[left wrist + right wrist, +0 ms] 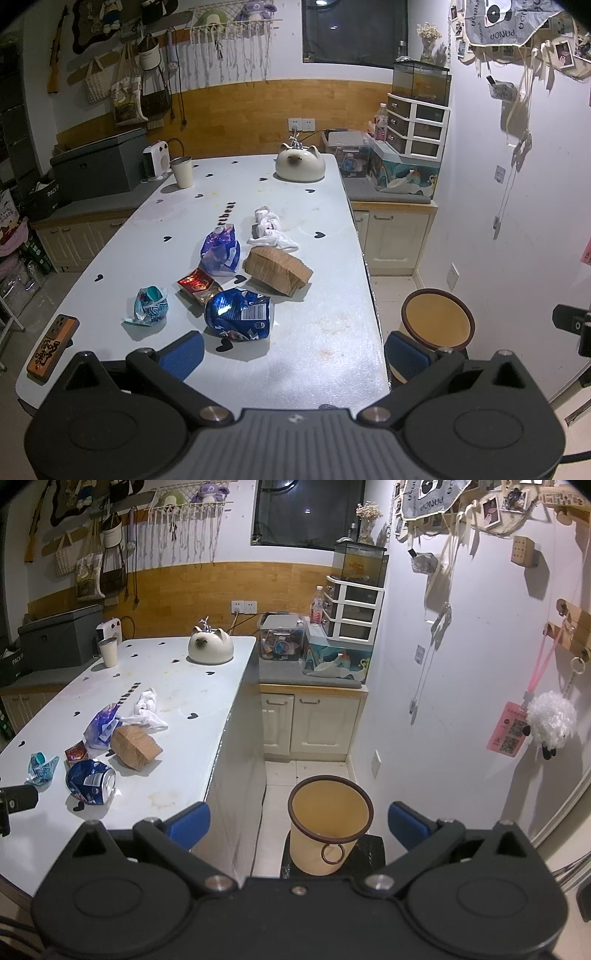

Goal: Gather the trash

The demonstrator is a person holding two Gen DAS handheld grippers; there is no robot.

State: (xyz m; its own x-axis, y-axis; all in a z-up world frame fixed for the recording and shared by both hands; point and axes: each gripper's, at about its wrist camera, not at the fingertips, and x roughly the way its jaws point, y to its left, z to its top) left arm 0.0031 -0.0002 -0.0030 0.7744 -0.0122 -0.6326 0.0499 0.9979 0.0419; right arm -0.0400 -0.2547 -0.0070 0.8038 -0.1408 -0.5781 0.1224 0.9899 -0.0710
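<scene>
This is looking like a lived-in room of a home, part dining corner, part storage nook. A white table (332,229) printed with black hearts is standing against cream floor cabinets (310,723), and a fish tank (360,563) is sitting on a plastic drawer unit (352,609). Tote bags (127,96) are hanging from wall hooks, plush toys (255,9) are lying in a macramé shelf, and photo prints (491,509) are dangling on the right wall. A cat-shaped ceramic pot (300,164) and a small fan heater (154,160) are adding a domestic touch.
</scene>
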